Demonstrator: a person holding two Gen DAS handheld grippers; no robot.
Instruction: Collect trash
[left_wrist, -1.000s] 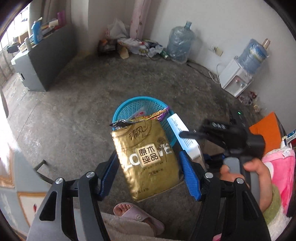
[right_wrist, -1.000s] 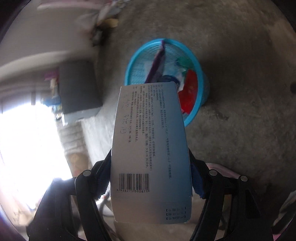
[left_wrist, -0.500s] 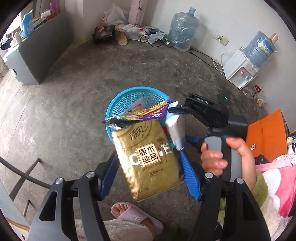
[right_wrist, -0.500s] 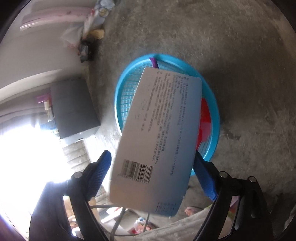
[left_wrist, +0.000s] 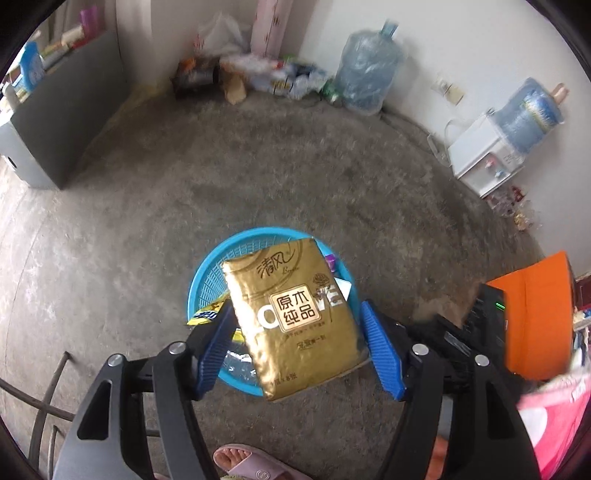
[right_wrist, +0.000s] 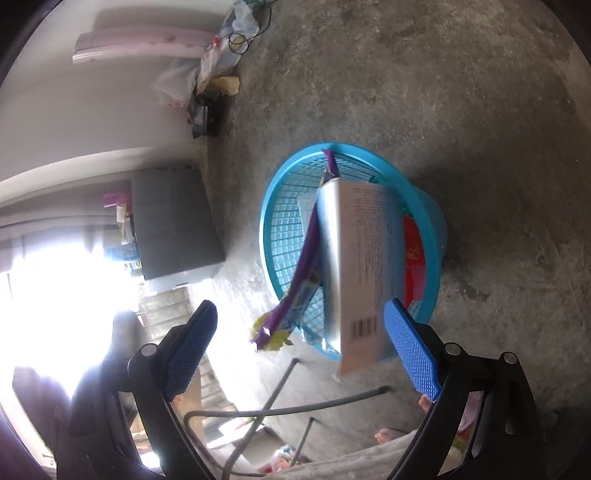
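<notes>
— Where do we see the gold tissue pack (left_wrist: 295, 317)?
— Between the left gripper (left_wrist: 299, 347) fingers, above the blue basket (left_wrist: 207, 273); its jaws look spread, and we cannot tell if they touch it.
— And the right gripper (right_wrist: 299, 350)?
— Its jaws are wide apart, released. The white box (right_wrist: 364, 266) leans in the basket beside a purple wrapper (right_wrist: 303, 266).

Gold tissue pack (left_wrist: 295, 317): we see shiny, crinkled metallic-looking film.
Round blue mesh basket (right_wrist: 424, 206): we read it as smooth moulded plastic, slightly glossy.
White printed carton (right_wrist: 369, 266): matt paperboard, with one silvery, shinier side.
Purple snack wrapper (right_wrist: 303, 266): thin glossy film.
Left tongs (left_wrist: 295, 347): we see blue ribbed pads on matt black arms.
Right tongs (right_wrist: 299, 350): blue dimpled pads.
Grey floor (left_wrist: 258, 184): rough, matt concrete.
</notes>
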